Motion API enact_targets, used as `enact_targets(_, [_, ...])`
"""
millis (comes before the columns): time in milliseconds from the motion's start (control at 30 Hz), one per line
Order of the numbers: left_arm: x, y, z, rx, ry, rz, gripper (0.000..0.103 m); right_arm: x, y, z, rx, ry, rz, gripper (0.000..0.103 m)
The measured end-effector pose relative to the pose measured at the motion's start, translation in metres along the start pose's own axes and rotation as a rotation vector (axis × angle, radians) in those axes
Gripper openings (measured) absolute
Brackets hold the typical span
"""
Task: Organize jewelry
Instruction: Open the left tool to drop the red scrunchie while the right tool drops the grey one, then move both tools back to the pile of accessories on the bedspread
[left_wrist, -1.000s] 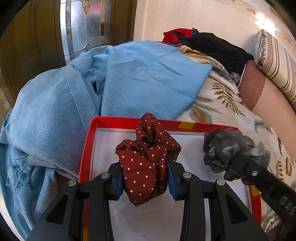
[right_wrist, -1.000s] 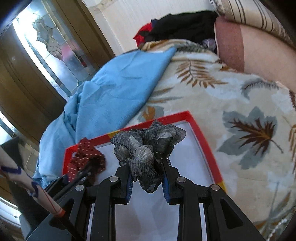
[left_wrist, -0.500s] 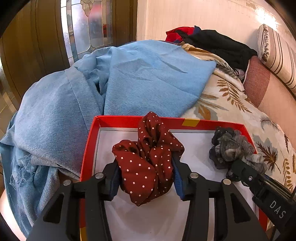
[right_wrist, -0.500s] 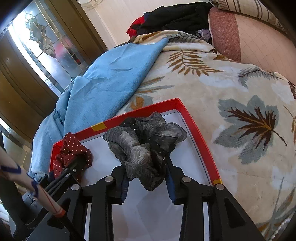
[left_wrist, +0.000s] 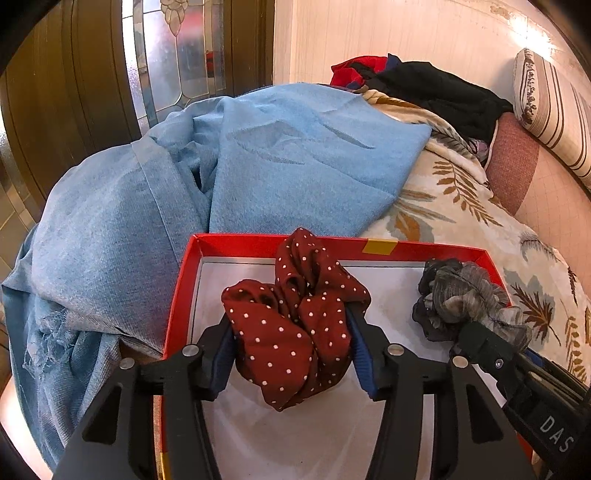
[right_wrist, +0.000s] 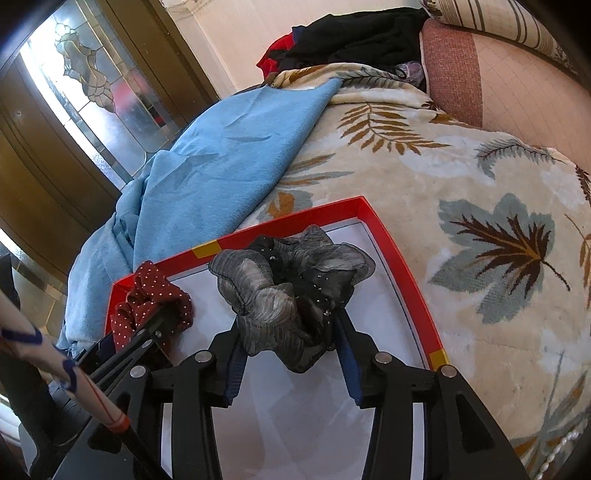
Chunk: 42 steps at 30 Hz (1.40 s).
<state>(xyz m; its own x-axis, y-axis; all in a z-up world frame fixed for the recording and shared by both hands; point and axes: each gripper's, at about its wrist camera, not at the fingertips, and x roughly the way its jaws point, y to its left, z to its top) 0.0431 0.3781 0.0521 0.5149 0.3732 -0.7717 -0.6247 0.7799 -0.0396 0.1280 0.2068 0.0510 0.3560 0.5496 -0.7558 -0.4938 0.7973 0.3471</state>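
A red-rimmed box (left_wrist: 236, 242) with a white floor lies on the bed; it also shows in the right wrist view (right_wrist: 402, 258). My left gripper (left_wrist: 291, 343) holds a dark red polka-dot scrunchie (left_wrist: 295, 317) between its pads, low over the box's left half. My right gripper (right_wrist: 291, 343) holds a grey and black scrunchie (right_wrist: 291, 280) low over the box's right half. Both jaws stand fairly wide around the soft fabric. Each scrunchie shows in the other view too: the grey one (left_wrist: 465, 299), the red one (right_wrist: 147, 302).
A blue cloth (left_wrist: 184, 192) is heaped left of and behind the box. A leaf-print blanket (right_wrist: 461, 206) covers the bed to the right. Dark and red clothes (left_wrist: 424, 85) and a striped pillow (left_wrist: 554, 107) lie at the back. A wooden door with patterned glass (left_wrist: 177, 55) stands behind.
Both grippers have come lower toward the box floor with their scrunchies. Both sets of jaws stand wider apart than a second ago.
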Motion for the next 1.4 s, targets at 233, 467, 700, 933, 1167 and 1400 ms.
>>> enact_targets(233, [-0.004, -0.001, 0.001, 0.002, -0.012, 0.007, 0.059, -0.007, 0.0, -0.001, 0.003, -0.005, 0.006, 0.054])
enact_targets(467, [-0.008, 0.001, 0.002, 0.0, -0.025, 0.013, 0.064, -0.013, -0.001, -0.002, 0.007, -0.009, 0.009, 0.056])
enact_targets(700, [-0.014, 0.004, 0.003, -0.004, -0.04, 0.017, 0.07, -0.023, -0.001, -0.003, 0.013, -0.019, 0.018, 0.061])
enact_targets(933, [-0.024, 0.006, 0.005, -0.012, -0.059, 0.008, 0.075, -0.05, -0.002, -0.006, 0.03, -0.051, 0.035, 0.062])
enact_targets(1167, [-0.04, 0.001, 0.002, 0.003, -0.105, 0.008, 0.075, -0.093, -0.015, -0.022, 0.062, -0.084, 0.054, 0.062])
enact_targets(1400, [-0.065, -0.013, -0.01, 0.036, -0.164, -0.047, 0.075, -0.159, -0.043, -0.065, 0.092, -0.14, 0.057, 0.063])
